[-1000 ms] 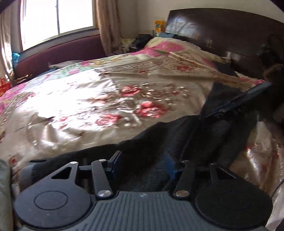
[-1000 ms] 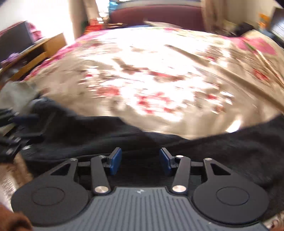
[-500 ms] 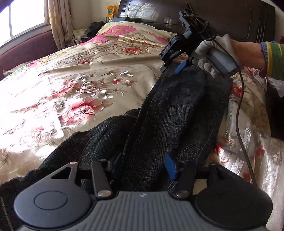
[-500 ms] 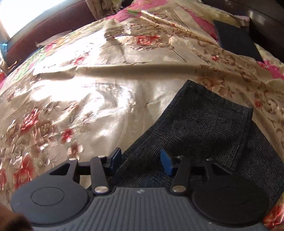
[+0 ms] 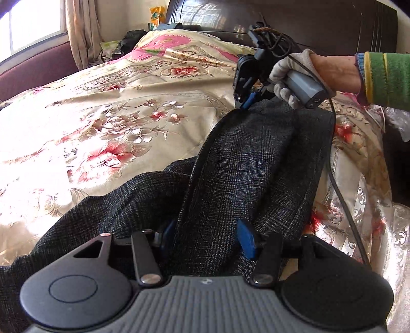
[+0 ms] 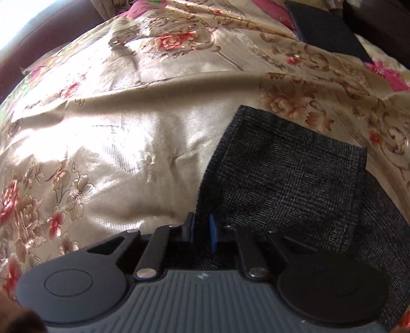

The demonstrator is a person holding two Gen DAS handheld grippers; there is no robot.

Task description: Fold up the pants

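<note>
Dark grey checked pants lie on a floral bedspread, one leg stretched from my left gripper toward the right one. My left gripper is open, its blue pads on either side of a fold of the pants. My right gripper is shut on the left edge of the pants' leg end. It also shows in the left wrist view, held by a gloved hand at the far end of the leg.
The gold and pink floral bedspread covers the bed. A dark wooden headboard stands behind. A dark flat object lies near the pillows. A cable hangs from the right gripper across the bed's edge.
The right gripper's fingers have closed onto the edge of the pants leg. The left view has come closer to the right gripper; the left fingers stay apart.
</note>
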